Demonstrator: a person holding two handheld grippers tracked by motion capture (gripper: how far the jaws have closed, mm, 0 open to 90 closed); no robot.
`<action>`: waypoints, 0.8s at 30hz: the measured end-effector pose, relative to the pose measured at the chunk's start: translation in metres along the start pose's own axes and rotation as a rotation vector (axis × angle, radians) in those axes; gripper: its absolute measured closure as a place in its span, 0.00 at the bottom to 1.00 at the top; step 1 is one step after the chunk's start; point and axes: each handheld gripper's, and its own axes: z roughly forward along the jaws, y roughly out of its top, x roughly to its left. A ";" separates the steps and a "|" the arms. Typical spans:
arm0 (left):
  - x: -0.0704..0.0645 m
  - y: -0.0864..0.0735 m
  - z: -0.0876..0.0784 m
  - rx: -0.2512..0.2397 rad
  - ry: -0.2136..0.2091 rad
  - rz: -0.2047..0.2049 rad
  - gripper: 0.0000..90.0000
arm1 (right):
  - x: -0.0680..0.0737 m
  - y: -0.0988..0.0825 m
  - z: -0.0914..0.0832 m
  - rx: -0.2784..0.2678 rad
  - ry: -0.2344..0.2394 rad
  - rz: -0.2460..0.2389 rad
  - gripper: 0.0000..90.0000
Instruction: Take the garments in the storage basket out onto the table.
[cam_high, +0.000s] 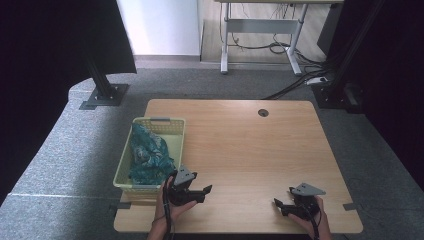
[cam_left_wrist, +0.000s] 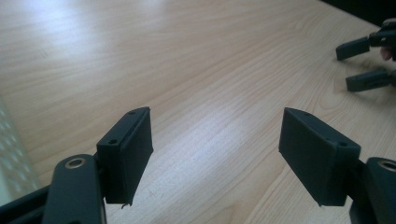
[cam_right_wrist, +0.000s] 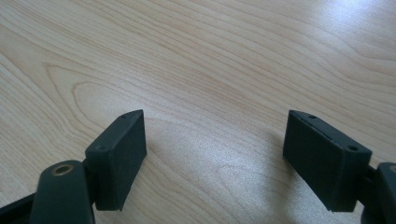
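Left hand-held gripper (cam_high: 204, 192) wide, empty – beside basket (cam_high: 172, 123) holding teal cloth (cam_high: 148, 155); right hand-held gripper (cam_high: 280, 204) wide, empty – over bare bench (cam_high: 250, 145).

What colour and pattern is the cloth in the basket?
Teal cloth with a pale swirling print, in the pale yellow basket; the high view shows it best.

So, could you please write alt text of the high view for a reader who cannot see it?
A person holds two open black grippers low over a wooden table, the left gripper beside a pale yellow basket holding a teal patterned cloth, the right gripper near the table's front right.
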 end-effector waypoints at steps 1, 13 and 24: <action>0.001 0.000 -0.001 -0.006 -0.002 -0.001 0.29 | 0.000 0.000 0.000 0.000 0.000 0.000 0.23; 0.015 -0.003 -0.008 0.001 0.036 -0.028 0.28 | 0.000 0.000 0.000 0.000 -0.003 0.002 0.23; 0.026 -0.005 -0.014 -0.009 0.045 -0.055 0.28 | 0.001 0.000 0.000 0.000 -0.005 0.004 0.23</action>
